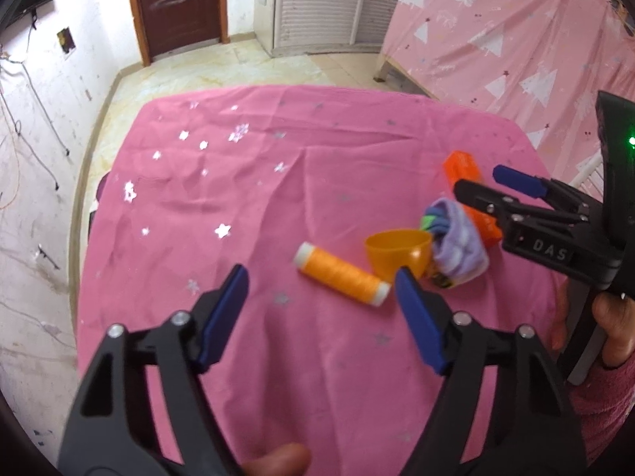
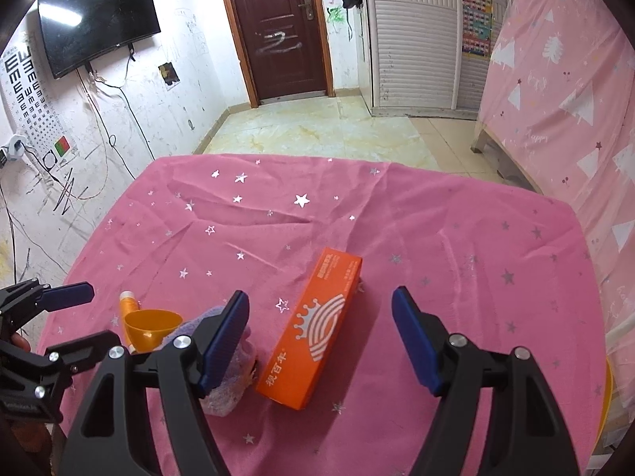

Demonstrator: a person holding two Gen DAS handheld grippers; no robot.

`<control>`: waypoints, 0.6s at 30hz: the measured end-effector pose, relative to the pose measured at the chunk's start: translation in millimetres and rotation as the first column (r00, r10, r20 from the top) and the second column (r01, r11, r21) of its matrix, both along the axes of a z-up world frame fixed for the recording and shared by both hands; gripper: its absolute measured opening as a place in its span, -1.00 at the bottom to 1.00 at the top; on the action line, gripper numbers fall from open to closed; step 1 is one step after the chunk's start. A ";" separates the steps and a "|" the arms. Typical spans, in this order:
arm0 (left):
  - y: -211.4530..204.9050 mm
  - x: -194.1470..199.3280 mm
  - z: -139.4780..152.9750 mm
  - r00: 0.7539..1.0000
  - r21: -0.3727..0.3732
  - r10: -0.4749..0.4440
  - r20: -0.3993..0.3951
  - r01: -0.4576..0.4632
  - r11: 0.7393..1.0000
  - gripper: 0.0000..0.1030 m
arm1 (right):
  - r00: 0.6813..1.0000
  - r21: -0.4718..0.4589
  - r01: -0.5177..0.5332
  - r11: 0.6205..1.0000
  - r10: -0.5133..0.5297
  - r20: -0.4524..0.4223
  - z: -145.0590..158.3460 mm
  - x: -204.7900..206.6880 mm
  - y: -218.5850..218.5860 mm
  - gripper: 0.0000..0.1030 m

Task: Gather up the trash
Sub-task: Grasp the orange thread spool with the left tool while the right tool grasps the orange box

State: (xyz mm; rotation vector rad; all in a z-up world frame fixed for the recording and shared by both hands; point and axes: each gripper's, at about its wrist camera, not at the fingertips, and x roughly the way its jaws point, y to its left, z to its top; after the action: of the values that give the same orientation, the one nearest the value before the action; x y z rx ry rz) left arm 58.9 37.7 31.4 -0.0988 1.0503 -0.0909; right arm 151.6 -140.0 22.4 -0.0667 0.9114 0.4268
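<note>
Your left gripper (image 1: 321, 297) gaping above the orange thread spool (image 1: 342, 280), your right gripper (image 2: 320, 317) wide over the orange carton (image 2: 313, 331), both empty, pink tablecloth (image 2: 436, 238) beneath

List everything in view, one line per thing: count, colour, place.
thread spool: one, orange, lying on the cloth, left of the funnel
funnel: one, orange, between spool and sock
sock: one, purple, bundled, beside the box
box: one, orange, lying flat on the cloth
cloth: one, pink with stars, covering the table
TV: one, black, on the wall
door: one, dark brown, far wall
left gripper: one, black with blue pads, open, near the spool
right gripper: one, same colours, open, over the box
</note>
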 end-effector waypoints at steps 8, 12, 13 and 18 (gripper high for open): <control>-1.6 16.0 -10.9 0.998 -0.033 0.027 -0.060 -0.029 0.999 0.26 | 1.000 -0.030 -0.011 0.999 0.010 -0.029 -11.1 2.7 6.8 -0.15; -6.3 22.6 -12.4 0.996 -0.039 0.040 -0.082 -0.043 0.998 0.20 | 0.999 -0.056 -0.021 0.998 0.020 -0.032 -15.5 2.6 10.5 -0.39; -7.4 24.2 -12.5 0.995 -0.041 0.041 -0.088 -0.045 0.998 0.19 | 0.999 -0.059 -0.022 0.998 0.020 -0.030 -15.6 2.3 10.6 -0.40; -17.4 32.2 -14.8 0.993 -0.026 0.050 -0.110 -0.053 0.998 0.09 | 0.999 -0.075 -0.028 0.997 0.026 -0.023 -15.7 0.2 11.8 -0.53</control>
State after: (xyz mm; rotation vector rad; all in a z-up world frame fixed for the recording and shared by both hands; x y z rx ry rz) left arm 91.1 20.3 16.6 -0.1586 1.1551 -0.0539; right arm 151.8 -128.2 6.7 -0.1435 0.9491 0.4191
